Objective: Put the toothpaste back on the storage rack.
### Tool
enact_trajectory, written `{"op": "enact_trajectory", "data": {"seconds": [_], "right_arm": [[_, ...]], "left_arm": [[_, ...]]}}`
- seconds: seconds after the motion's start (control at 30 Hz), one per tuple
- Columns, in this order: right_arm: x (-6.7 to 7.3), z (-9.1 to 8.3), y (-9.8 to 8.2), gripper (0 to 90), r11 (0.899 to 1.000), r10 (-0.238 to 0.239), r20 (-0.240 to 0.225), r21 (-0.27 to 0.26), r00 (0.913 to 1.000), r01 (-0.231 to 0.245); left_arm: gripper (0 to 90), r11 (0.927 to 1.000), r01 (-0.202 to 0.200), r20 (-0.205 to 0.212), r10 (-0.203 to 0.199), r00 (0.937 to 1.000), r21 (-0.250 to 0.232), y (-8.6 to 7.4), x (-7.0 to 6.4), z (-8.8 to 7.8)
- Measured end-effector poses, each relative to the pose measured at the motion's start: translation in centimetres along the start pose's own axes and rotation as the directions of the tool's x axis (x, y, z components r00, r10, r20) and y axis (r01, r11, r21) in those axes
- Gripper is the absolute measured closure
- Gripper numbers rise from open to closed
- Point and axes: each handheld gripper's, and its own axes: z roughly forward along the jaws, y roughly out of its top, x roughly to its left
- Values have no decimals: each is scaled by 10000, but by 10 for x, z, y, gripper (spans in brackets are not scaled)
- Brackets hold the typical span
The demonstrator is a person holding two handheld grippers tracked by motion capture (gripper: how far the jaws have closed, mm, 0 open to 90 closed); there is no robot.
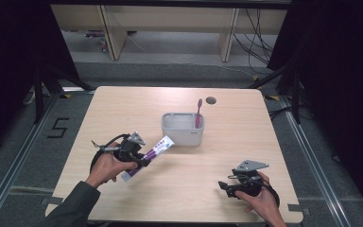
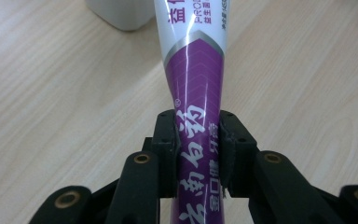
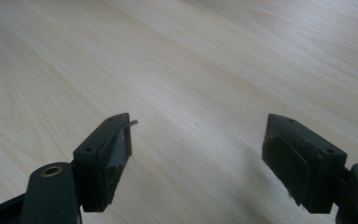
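Note:
A purple and white toothpaste tube (image 1: pixel 152 153) (image 2: pixel 193 79) is lifted off the table, its white end pointing toward the grey holder (image 1: pixel 183 128). My left gripper (image 1: pixel 142 160) (image 2: pixel 196 149) is shut on the tube's purple part, both pads pressing its sides. A pink toothbrush (image 1: pixel 199 113) stands upright in the holder's right side. My right gripper (image 1: pixel 223 186) (image 3: pixel 198 149) rests near the table's front right, jaws open with nothing between them, bare wood beneath.
The light wooden table (image 1: pixel 123 104) has a dark round grommet (image 1: pixel 211 100) behind the holder. A corner of the holder (image 2: pixel 121 14) is at the top of the left gripper view. Desk legs and cables lie on the floor beyond.

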Motion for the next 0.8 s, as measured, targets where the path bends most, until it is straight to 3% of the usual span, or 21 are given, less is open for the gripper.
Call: {"op": "enact_trajectory", "data": {"seconds": [0.03, 0.23, 0.4, 0.53, 0.8], "right_arm": [[0, 0, 0, 245, 10000, -19, 12, -21, 10000, 20], [0, 0, 0, 246, 10000, -3, 26, -16, 10000, 3], [-1, 0, 0, 246, 10000, -24, 50, -10, 10000, 25], [0, 0, 0, 246, 9999, 118, 30, 51, 9999, -118], [-1, 1, -1, 246, 10000, -35, 67, -17, 10000, 35]], "left_arm": [[707, 9995, 135, 10, -135, 9999, -277, 0, 2, -1], [707, 9962, 429, -24, -432, 9991, -757, 0, 5, -4], [708, 9949, 442, -19, -445, 9990, -911, 1, 6, -10], [708, 9958, 206, -16, -208, 9998, -888, 1, 3, -15], [708, 9905, 265, 187, -242, 9995, -1351, 5, -1, -23]]}}
